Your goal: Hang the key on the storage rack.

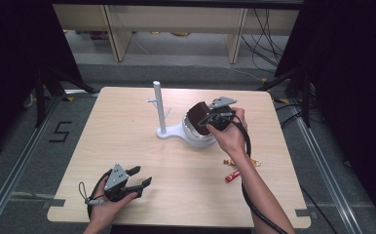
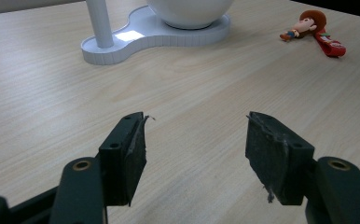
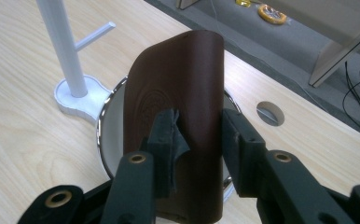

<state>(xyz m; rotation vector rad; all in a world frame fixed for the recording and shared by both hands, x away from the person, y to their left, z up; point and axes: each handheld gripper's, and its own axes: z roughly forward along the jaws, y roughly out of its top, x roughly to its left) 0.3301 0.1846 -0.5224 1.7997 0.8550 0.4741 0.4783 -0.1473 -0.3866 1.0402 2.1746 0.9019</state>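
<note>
Right gripper [image 3: 199,135], jaws clamped on a brown leather case [image 3: 178,116], holds it above the white bowl [image 1: 196,136]; lower it centred, clear of the rim. Left gripper [image 2: 194,158] rests open, empty.

One brown leather case [image 3: 178,140], one white bowl [image 1: 196,134], one white stand [image 1: 162,122] with a single upright post. One small doll keychain [image 2: 308,25] with a red strap, one table [image 1: 127,146]. Two grippers: left gripper [image 1: 142,176], right gripper [image 3: 199,128].
</note>
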